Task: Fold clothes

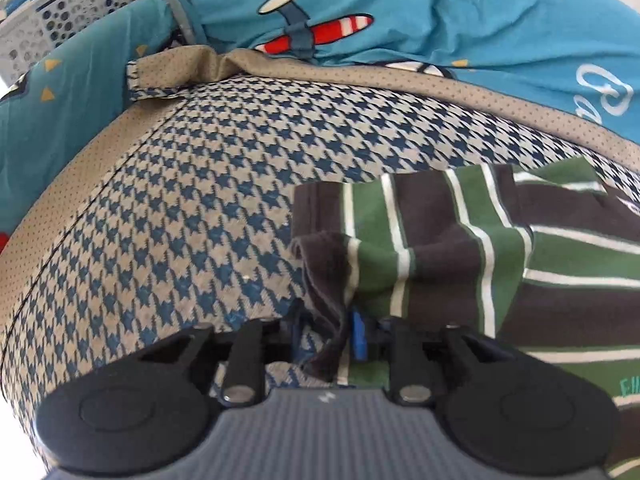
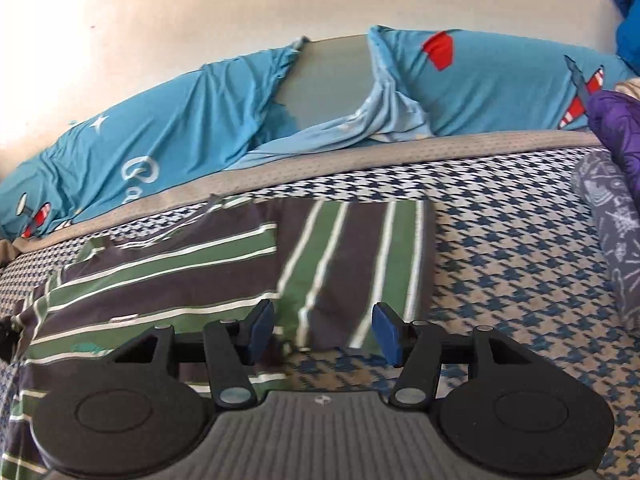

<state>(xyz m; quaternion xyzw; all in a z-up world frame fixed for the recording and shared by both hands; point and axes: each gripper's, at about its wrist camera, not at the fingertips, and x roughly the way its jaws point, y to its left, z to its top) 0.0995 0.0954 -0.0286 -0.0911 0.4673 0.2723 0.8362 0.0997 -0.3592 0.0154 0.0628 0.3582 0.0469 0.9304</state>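
Left wrist: perforated basket [image 1: 80,4], contents unclear.

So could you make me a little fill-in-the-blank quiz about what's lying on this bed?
1. The striped shirt has green, white and ____ stripes.
2. The mat under it has a ____ pattern.
3. The blue sheet shows a red-and-white striped ____.
4. The right gripper stands ____ above the shirt's edge.

Missing words: dark grey; houndstooth; aeroplane; open
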